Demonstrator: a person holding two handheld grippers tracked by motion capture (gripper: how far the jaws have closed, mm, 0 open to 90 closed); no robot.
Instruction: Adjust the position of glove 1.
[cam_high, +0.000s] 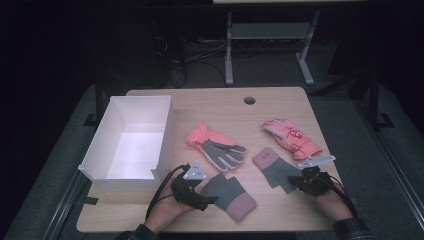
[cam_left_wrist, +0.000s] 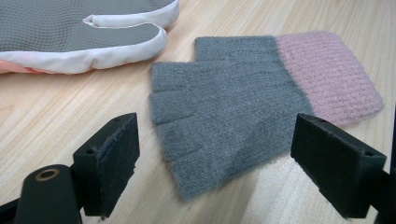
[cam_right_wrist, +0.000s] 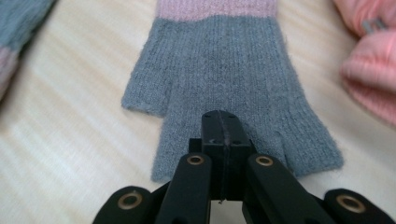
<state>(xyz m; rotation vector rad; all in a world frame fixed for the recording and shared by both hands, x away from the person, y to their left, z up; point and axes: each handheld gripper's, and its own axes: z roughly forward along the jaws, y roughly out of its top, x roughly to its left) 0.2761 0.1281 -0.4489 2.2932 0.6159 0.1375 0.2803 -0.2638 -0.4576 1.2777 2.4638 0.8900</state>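
The work in hand is the sorting of gloves on a wooden table (cam_high: 280, 210), with an open white box (cam_high: 131, 144) taken as the landmark.

Nearest that box, low and to its right, lies a grey fingerless knit glove with a pink cuff (cam_high: 230, 194). The left gripper (cam_high: 206, 200) sits at this glove's finger end, between it and the box. In the left gripper view its jaws stand wide apart, one on each side of the finger end, with no pad touching the wool.

The matching grey glove (cam_high: 274, 168) lies farther right of the box. The right gripper (cam_high: 296, 181) is at its finger end. In the right gripper view the jaws are pressed together over the finger edge (cam_right_wrist: 224, 79); whether any wool is pinched between them cannot be told.

Two pink padded gloves lie beyond the grey pair: one palm-up (cam_high: 216, 145) closer to the box, the other (cam_high: 291, 138) well to its right.

Judgement: the step in hand is the pick-up of the grey pair, not yet secured on the left side. The next move calls for the left jaws to drop and close on the near glove's finger edge, catching the cloth rather than sliding over it.
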